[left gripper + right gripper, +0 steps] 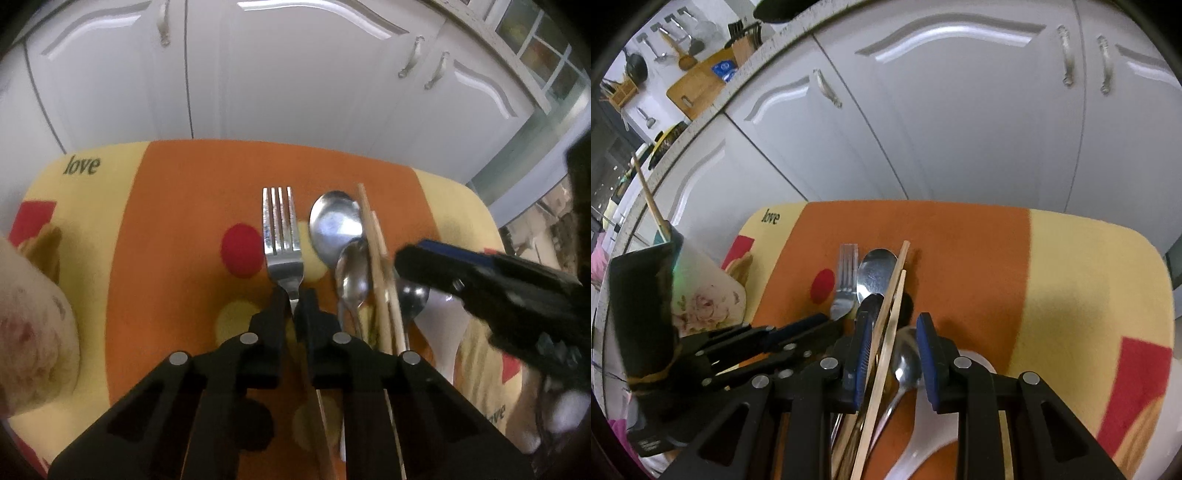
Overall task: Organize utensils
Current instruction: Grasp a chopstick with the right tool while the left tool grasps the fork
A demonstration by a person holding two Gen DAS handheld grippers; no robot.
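Here the bench (177, 229) is covered by an orange and yellow cloth, and white cabinet doors (295, 74) stand behind it. A flowered holder (701, 299) stands at the cloth's left edge. On the orange part lie the utensils, side by side. The fork (282, 236) is the landmark: just right of it lies the large spoon (334, 225), then a smaller spoon (352, 273) and the wooden chopsticks (376, 258), and farthest right a white ladle (443, 332). My left hand-held gripper (293, 299) is closed on the fork's neck. My right hand-held gripper (892, 350) stands narrow around the chopsticks and a spoon handle; I cannot tell if the pads press them.
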